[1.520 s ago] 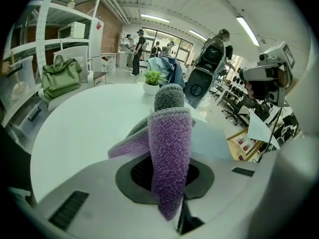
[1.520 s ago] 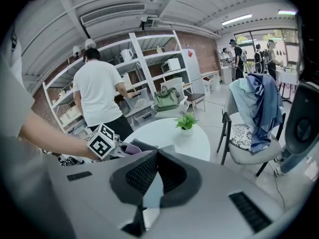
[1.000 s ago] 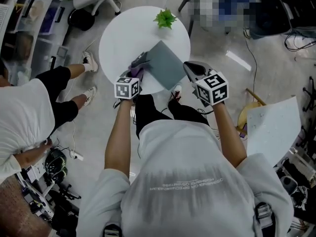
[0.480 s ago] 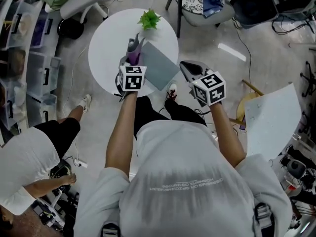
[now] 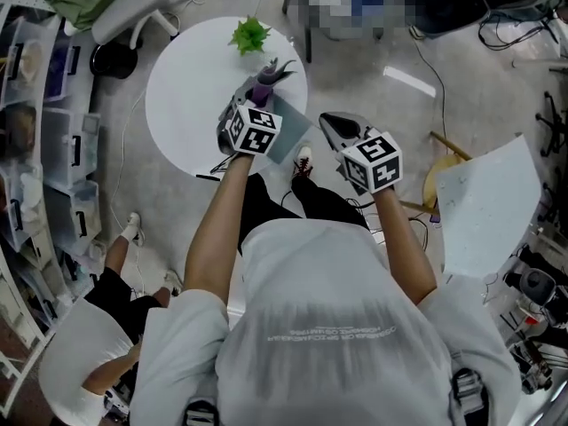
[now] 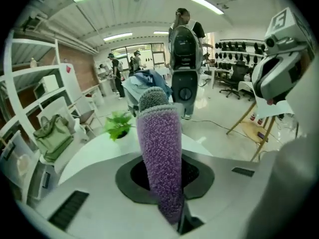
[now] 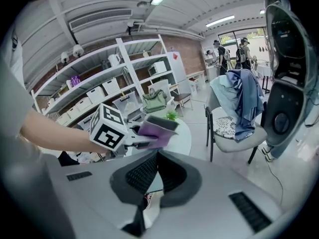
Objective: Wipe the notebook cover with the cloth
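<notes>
My left gripper [image 5: 266, 76] is shut on a purple cloth [image 5: 263, 93], which stands up between its jaws as a fuzzy strip [image 6: 160, 153]. It hovers over the far part of the grey notebook [image 5: 290, 138], and its marker cube hides much of the cover. The notebook lies at the near right edge of the round white table [image 5: 186, 105]. My right gripper [image 5: 335, 124] is shut with nothing in it, just off the notebook's right edge. From the right gripper view, the left gripper [image 7: 149, 133] and the cloth [image 7: 157, 128] show in front of its closed tips [image 7: 157, 156].
A small green potted plant [image 5: 250, 35] stands at the table's far edge. Behind the table is a chair draped with clothes [image 7: 239, 108]. Storage shelves [image 5: 44, 105] line the left side. Another person sits at the lower left [image 5: 98, 362]. A white board [image 5: 488, 211] leans at the right.
The left gripper with the cloth has moved from the notebook's left edge to above its far part. The right gripper has kept its place beside the notebook.
</notes>
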`<state>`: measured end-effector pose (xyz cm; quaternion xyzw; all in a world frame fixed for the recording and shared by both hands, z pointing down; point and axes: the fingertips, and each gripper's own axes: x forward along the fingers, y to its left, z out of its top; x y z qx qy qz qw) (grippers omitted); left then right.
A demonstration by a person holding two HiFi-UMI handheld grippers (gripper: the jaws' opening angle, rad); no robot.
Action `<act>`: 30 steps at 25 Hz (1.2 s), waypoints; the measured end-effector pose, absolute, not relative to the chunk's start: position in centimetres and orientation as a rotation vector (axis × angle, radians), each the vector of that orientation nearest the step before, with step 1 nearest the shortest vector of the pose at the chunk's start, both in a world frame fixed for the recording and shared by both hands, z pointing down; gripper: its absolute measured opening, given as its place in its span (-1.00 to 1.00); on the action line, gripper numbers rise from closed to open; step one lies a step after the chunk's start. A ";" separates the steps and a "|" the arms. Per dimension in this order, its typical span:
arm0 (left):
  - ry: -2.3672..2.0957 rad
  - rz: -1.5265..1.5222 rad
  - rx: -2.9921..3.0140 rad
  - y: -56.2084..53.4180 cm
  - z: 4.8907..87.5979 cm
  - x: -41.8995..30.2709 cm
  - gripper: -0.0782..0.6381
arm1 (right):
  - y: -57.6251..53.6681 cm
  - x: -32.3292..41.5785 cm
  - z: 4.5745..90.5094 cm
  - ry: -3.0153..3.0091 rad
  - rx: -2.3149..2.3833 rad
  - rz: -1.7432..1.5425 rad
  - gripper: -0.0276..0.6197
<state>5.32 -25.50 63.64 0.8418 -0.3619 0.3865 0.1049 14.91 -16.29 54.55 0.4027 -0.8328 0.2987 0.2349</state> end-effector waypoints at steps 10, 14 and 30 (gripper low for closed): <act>-0.854 1.151 2.467 -22.1 68.9 8.0 -0.64 | -16.2 15.6 54.8 -2.277 1.119 0.838 -0.91; -0.847 1.113 2.436 -21.4 68.9 7.0 -0.64 | -16.5 14.8 54.7 -2.289 1.098 0.828 -0.91; -0.988 1.066 2.314 -16.5 69.3 0.4 -0.64 | -16.6 11.7 54.7 -2.321 0.979 0.772 -0.91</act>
